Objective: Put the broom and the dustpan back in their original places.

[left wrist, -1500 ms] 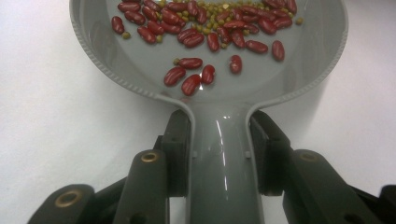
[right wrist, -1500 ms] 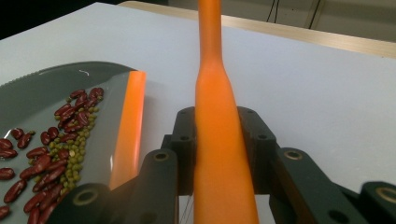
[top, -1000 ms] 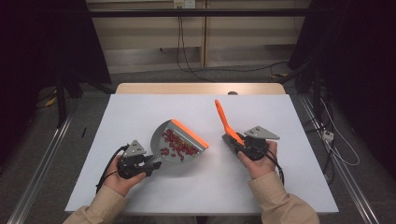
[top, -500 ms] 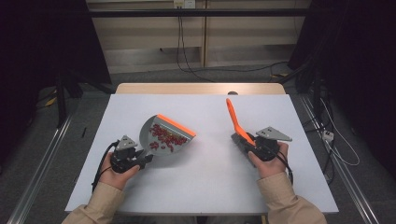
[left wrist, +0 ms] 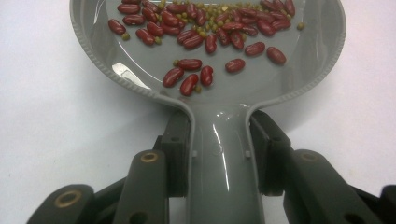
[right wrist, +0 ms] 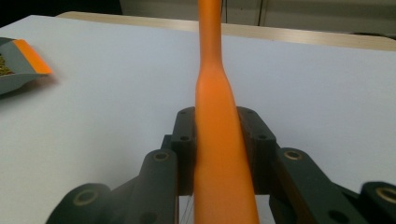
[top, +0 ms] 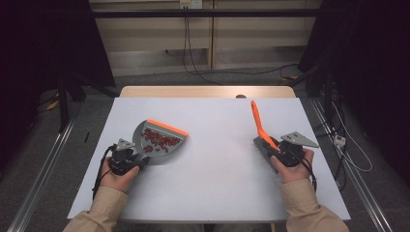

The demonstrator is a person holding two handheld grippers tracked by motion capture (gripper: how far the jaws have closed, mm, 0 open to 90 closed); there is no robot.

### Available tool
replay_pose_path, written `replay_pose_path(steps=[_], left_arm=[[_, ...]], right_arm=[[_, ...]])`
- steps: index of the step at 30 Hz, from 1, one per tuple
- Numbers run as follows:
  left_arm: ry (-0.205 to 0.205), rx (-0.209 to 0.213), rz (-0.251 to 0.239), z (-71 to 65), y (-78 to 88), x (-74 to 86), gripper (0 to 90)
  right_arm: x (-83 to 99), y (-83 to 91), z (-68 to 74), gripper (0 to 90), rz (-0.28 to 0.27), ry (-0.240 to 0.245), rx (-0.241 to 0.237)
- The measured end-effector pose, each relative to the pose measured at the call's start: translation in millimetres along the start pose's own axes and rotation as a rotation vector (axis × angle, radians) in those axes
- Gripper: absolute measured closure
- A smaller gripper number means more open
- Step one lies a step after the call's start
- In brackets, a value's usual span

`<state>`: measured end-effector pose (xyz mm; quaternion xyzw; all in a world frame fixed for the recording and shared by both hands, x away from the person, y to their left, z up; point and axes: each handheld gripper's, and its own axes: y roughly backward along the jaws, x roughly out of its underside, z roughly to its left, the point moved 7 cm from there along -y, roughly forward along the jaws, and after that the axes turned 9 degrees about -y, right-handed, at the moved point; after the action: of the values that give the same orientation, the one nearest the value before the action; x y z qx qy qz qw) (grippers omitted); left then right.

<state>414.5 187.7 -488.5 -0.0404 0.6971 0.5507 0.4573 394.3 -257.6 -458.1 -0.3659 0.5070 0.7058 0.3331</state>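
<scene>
Your left tool [top: 126, 155] is closed on the grey handle of the dustpan [top: 159, 140]; in the left gripper view its two black jaws press on both sides of the handle [left wrist: 224, 154]. The pan lies on the tabletop [top: 212, 169] at the left side, with its orange lip [top: 167, 127] on the far edge. Inside it there are red beans [left wrist: 189, 84] and some small green ones [left wrist: 205, 11], most of them gathered toward the lip.

Your right tool [top: 285, 153] is closed on the brush [top: 263, 137]. In the right gripper view the jaws hold the orange handle [right wrist: 219, 154] from both sides. The handle points up and away from you, and the dark bristles [top: 261, 145] are low, near the tabletop, at the right side.

Compared with one second ago, your two hands have moved apart. The dustpan went to the left and a little toward you. The brush went to the right, away from the pan. Before, the brush was just beside the lip of the pan; now a wide bare strip of tabletop lies between them. The beans stayed in the pan.
</scene>
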Motion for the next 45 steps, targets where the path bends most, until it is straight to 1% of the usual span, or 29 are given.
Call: replay_pose_path(steps=[2,5,7,9,11,13,14,17,21,22,24,26,28,30,31,33,35,36,38,39,41,42,44,45], left_arm=[[0.012,0.003,0.003,0.4,-1.0,0.6,63.0],[0.018,-0.002,0.016,2.2,-2.4,2.0,62.9],[0.031,-0.005,0.007,2.5,-3.0,1.4,62.9],[0.04,-0.005,0.009,3.2,-3.0,1.4,62.9],[0.048,-0.008,0.009,4.9,-2.7,1.4,62.9],[0.053,-0.017,0.011,7.1,-2.3,1.8,62.9],[0.063,-0.019,0.007,7.5,-2.5,1.8,62.9],[0.07,-0.022,0.011,9.7,-2.3,2.5,62.9],[0.07,-0.031,0.008,8.4,-3.3,2.8,62.7],[0.064,-0.031,0.01,7.9,-3.3,3.1,62.6],[0.065,-0.032,0.005,7.3,-3.2,2.9,62.6],[0.067,-0.032,0.001,7.8,-3.5,3.1,62.5],[0.067,-0.03,0.001,7.6,-3.4,3.5,62.5],[0.074,-0.028,-0.005,7.2,-3.5,3.7,62.5],[0.079,-0.022,-0.01,6.6,-3.5,3.7,62.3],[0.09,0.002,-0.016,3.7,-2.9,4.0,61.7],[0.087,0.014,-0.025,-0.7,-2.6,4.5,60.5],[0.088,0.025,-0.028,-3.2,-2.2,4.3,59.4],[0.092,0.049,-0.036,-7.6,-1.6,3.7,55.8],[0.091,0.058,-0.038,-10.1,-1.4,3.3,54.9],[0.087,0.06,-0.048,-13.3,-1.8,2.2,52.6],[0.086,0.069,-0.053,-14.3,-1.8,1.7,51.5],[0.088,0.083,-0.062,-16.4,-1.8,0.4,49.0],[0.082,0.091,-0.069,-18.0,-1.9,-0.2,45.8]], right_arm=[[0.9,-0.1,-3.7,70.9,0.004,-0.002,0.008],[1.1,-0.3,-8.9,71.0,0.003,-0.008,0.023],[0.4,-0.4,-11.4,70.9,-0.003,-0.004,0.034],[0.2,-0.8,-13.5,70.9,-0.003,0.002,0.045],[0.1,-1.1,-15.6,70.9,-0.003,-0.002,0.049],[-0.5,-1.0,-18.6,70.9,-0.005,0.0,0.058],[-0.8,-0.8,-20.4,70.9,-0.005,0.002,0.064],[-2.4,-0.7,-27.7,70.9,-0.011,0.006,0.086],[-3.4,0.0,-41.3,70.9,-0.02,0.008,0.136],[-3.1,0.8,-44.6,70.9,-0.018,0.017,0.156],[-1.8,2.7,-50.0,70.9,-0.014,0.04,0.197],[-0.8,4.9,-54.7,70.9,-0.018,0.049,0.232],[1.1,6.1,-58.0,70.9,-0.011,0.048,0.244],[3.8,6.2,-57.8,70.8,-0.01,0.05,0.232],[5.0,6.3,-56.3,70.8,-0.01,0.044,0.228],[7.0,5.5,-51.7,70.4,-0.008,0.042,0.209],[8.9,4.8,-46.4,69.5,-0.005,0.044,0.196],[10.0,4.3,-43.9,68.9,0.002,0.04,0.181],[13.4,2.9,-39.4,67.7,0.013,0.013,0.154],[14.7,2.2,-37.4,67.3,0.015,0.014,0.149],[16.7,1.6,-33.1,66.7,0.025,0.034,0.144],[17.1,1.0,-31.6,65.9,0.025,0.035,0.138],[18.8,-0.1,-28.5,63.1,0.03,0.015,0.121],[20.0,-0.9,-25.8,61.7,0.033,0.01,0.104]])
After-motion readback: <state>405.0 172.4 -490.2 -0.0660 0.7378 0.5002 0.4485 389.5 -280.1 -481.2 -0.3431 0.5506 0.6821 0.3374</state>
